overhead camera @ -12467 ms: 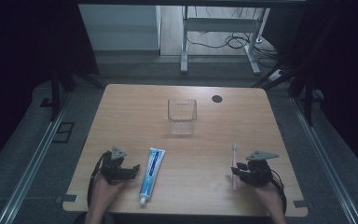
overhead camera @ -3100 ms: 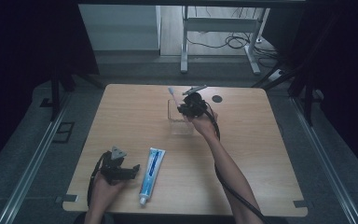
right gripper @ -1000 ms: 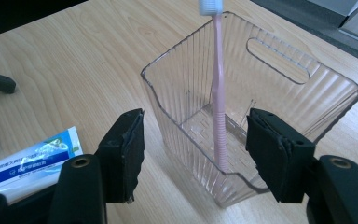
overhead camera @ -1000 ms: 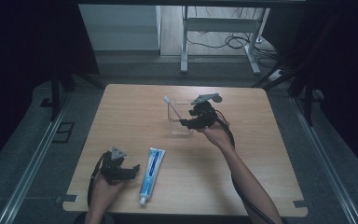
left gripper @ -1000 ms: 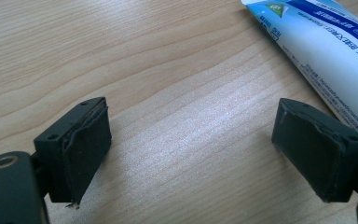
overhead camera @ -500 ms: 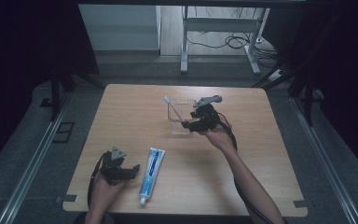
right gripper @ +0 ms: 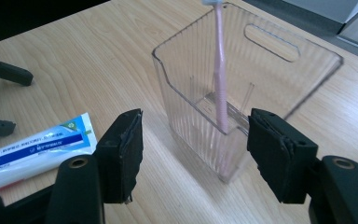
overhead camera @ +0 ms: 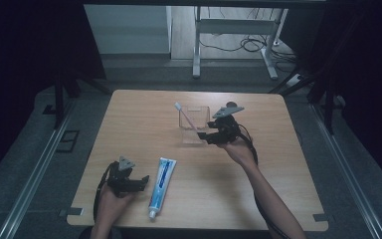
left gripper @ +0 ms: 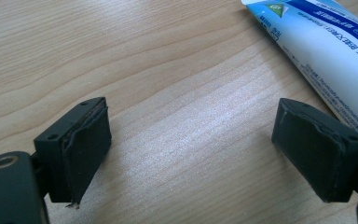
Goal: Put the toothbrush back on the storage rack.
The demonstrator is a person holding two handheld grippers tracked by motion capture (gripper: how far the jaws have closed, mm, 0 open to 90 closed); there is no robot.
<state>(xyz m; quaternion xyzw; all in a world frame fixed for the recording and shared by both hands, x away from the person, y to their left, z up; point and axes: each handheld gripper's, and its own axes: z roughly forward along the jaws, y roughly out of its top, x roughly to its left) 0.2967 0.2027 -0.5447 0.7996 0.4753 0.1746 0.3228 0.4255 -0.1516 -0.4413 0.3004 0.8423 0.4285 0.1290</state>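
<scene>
On the wooden table [overhead camera: 129,114], toward its far middle, stands a clear ribbed bin [right gripper: 242,93], open on top and so ready to take long items dropped in upright. Inside it leans the pink toothbrush [right gripper: 220,79], foot on the bin floor and head above the rim, free of the right gripper [right gripper: 193,149], which hangs just beside the near corner with jaws spread and nothing between them. Near the front edge lies the toothpaste tube [overhead camera: 161,185], flat beside the resting left gripper [left gripper: 191,149], likewise spread and probably next to act
</scene>
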